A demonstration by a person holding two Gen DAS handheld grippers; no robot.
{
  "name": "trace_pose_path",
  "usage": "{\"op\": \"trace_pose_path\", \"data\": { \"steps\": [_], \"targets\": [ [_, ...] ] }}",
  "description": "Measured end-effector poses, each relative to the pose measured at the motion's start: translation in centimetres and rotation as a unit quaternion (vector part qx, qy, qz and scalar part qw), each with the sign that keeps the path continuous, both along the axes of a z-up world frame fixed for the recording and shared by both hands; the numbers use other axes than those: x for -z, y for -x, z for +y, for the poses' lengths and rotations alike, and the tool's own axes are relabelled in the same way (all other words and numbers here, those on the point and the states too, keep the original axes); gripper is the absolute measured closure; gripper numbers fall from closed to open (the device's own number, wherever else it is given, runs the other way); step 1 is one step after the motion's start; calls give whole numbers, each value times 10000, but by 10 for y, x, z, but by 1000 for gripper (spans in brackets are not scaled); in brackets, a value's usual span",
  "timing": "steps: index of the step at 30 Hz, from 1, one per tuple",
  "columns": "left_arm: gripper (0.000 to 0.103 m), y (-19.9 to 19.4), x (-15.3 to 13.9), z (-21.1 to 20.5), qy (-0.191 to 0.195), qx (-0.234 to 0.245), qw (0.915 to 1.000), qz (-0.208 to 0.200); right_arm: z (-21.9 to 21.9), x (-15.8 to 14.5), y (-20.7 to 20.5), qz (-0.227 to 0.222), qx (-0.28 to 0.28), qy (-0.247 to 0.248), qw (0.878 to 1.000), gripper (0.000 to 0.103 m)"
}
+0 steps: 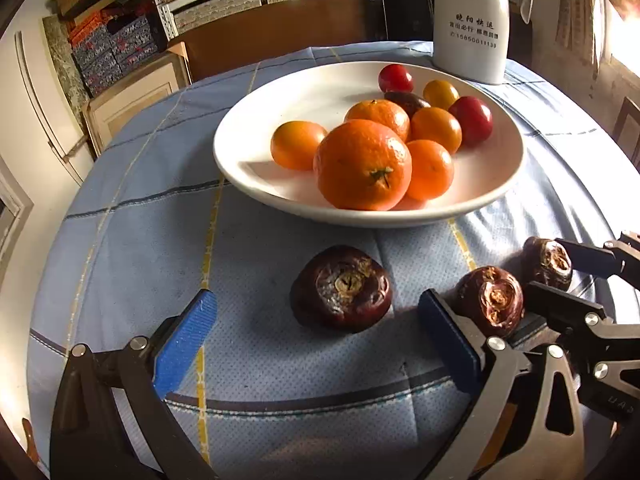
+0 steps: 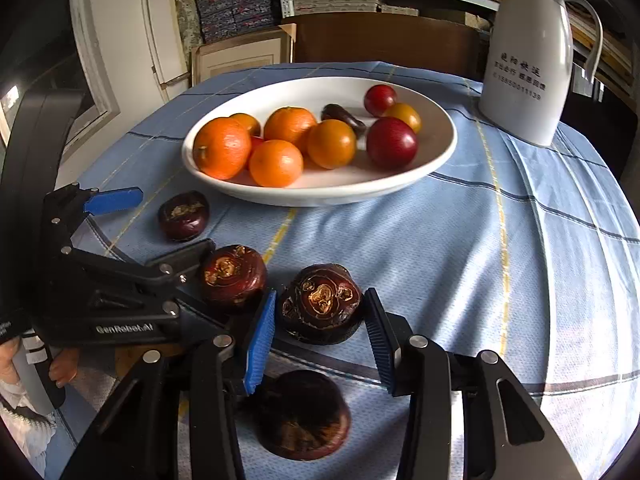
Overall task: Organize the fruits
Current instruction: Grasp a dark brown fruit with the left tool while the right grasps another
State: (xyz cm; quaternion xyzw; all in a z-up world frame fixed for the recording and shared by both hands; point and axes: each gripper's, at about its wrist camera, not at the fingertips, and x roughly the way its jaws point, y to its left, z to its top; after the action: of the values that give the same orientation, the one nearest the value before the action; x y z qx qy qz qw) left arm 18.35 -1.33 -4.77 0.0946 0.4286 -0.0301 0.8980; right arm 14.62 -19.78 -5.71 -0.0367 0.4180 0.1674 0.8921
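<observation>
A: Where does the left wrist view sit?
B: Low and close over the blue checked tablecloth (image 1: 280, 360), angled down, facing the wide white ceramic bowl (image 1: 248, 160).
A: And the right wrist view?
B: Just as near, tilted down likewise, further right. Both share the bowl, the tall white plastic jug (image 2: 528, 60) behind it, and the cloth between

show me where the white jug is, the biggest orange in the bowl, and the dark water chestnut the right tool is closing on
white jug (image 2: 524, 68), right wrist view, middle of its body
biggest orange (image 1: 362, 164), left wrist view, its front face
dark water chestnut (image 2: 320, 304), right wrist view, its top
</observation>
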Motion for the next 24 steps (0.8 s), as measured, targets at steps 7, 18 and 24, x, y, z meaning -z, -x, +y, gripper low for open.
{"op": "trace_pose_path", "data": {
  "steps": [7, 18, 24],
  "targets": [
    [55, -1, -2, 9, 632, 176, 9978, 73, -6, 1, -2, 30, 52, -55, 10000, 58],
    [57, 27, -14, 14, 877, 227, 9959, -87, -23, -5, 1, 26, 212, -434, 9988, 58],
    [57, 51, -39, 17, 1030, 255, 9930, -512, -40, -18, 15, -212, 272, -865, 9957, 58]
  ]
}}
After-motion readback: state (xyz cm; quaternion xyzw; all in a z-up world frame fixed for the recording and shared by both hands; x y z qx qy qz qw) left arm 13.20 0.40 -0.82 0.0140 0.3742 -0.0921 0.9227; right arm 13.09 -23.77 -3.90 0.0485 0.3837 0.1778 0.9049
